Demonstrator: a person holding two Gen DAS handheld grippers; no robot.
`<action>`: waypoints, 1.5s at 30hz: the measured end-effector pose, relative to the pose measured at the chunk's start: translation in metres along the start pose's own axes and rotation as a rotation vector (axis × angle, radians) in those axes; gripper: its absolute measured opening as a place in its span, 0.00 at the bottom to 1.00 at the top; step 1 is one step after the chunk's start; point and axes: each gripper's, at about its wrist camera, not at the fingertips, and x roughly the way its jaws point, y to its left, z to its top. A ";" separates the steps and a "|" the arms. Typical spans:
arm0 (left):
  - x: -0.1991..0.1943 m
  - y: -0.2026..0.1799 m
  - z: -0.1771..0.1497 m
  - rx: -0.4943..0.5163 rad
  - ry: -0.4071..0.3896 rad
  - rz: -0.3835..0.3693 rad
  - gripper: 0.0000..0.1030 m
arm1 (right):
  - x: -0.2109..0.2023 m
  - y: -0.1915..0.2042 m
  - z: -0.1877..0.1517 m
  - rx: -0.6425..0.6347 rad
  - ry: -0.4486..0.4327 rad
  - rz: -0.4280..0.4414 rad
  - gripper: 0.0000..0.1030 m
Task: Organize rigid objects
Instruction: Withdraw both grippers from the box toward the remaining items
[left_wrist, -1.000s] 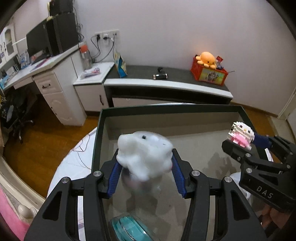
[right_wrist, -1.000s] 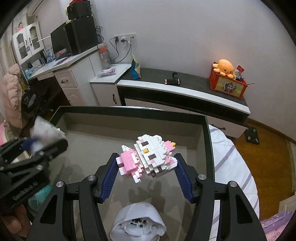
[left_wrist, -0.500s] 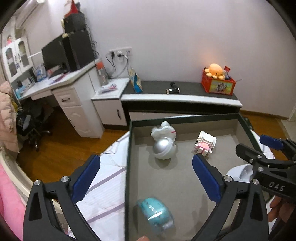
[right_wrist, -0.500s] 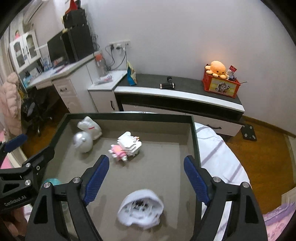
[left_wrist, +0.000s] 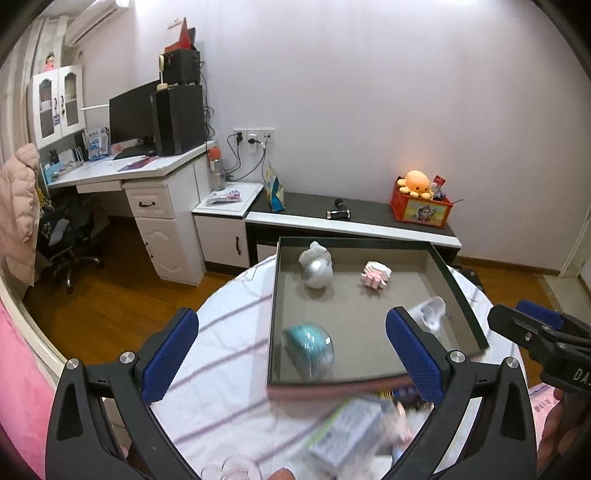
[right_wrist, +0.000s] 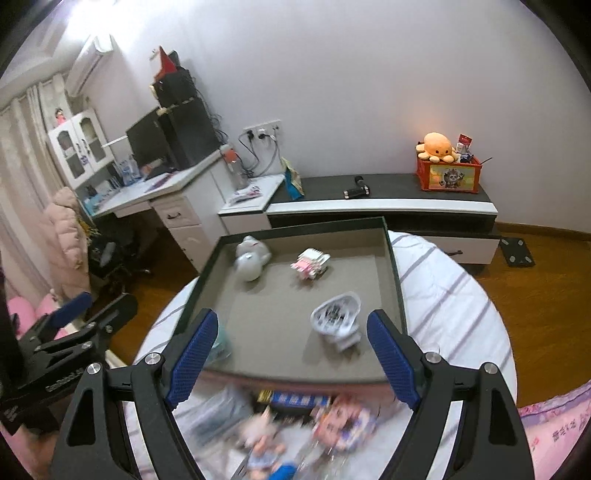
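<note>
Nearby, blurred packets (right_wrist: 295, 417) unreadable — teal toy (right_wrist: 221, 343) half-hidden in tray (right_wrist: 393, 258), both grippers' (left_wrist: 291, 354) (right_wrist: 291, 354) jaws spread, empty.

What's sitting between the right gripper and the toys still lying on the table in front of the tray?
Nothing visible. The right gripper is open and empty, and the blurred toys lie on the striped table right beneath it, on the near side of the tray.
</note>
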 end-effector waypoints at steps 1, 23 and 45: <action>-0.009 0.002 -0.005 -0.004 -0.003 -0.003 1.00 | -0.008 0.002 -0.007 0.003 0.001 0.010 0.82; -0.084 0.032 -0.094 -0.094 0.030 0.025 1.00 | -0.088 0.014 -0.110 0.011 -0.051 -0.006 0.82; -0.085 0.020 -0.108 -0.059 0.055 0.017 1.00 | -0.093 0.019 -0.124 -0.008 -0.032 -0.030 0.82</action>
